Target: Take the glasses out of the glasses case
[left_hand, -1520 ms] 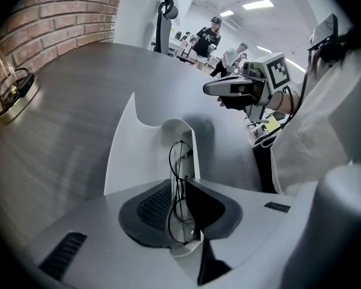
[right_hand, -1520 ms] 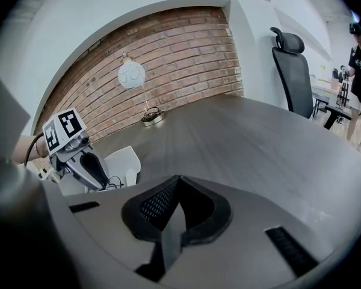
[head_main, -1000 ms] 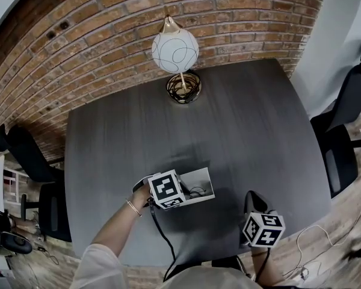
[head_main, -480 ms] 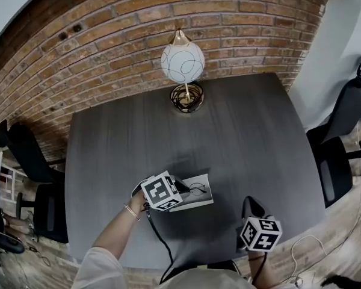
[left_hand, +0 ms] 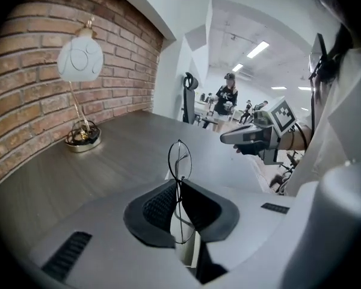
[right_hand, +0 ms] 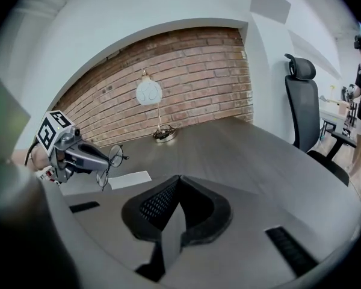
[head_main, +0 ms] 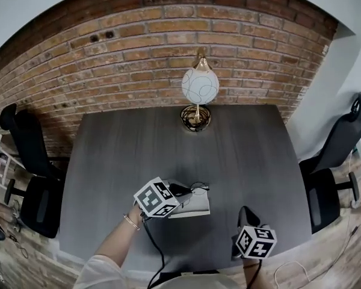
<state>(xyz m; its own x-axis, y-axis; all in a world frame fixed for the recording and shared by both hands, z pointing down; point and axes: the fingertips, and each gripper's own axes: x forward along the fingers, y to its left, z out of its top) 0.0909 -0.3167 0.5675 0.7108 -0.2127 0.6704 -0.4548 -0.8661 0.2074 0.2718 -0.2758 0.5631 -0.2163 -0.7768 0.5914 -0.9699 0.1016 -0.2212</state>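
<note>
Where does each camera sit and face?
Head view: on the head, steeply down at the table; left gripper, right gripper, forearm show.
Left gripper view: on that gripper, toward the lamp; its jaws pinch the glasses.
Right gripper view: on that gripper, toward the brick wall; jaws shut, empty.
Shared: all show lamp and glasses.

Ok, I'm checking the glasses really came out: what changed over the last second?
The left gripper, fingers shut on the glasses, has lifted them out of the glasses case and holds them above it. The right gripper waits alongside, shut and empty. Case, table and lamp stayed put.
</note>
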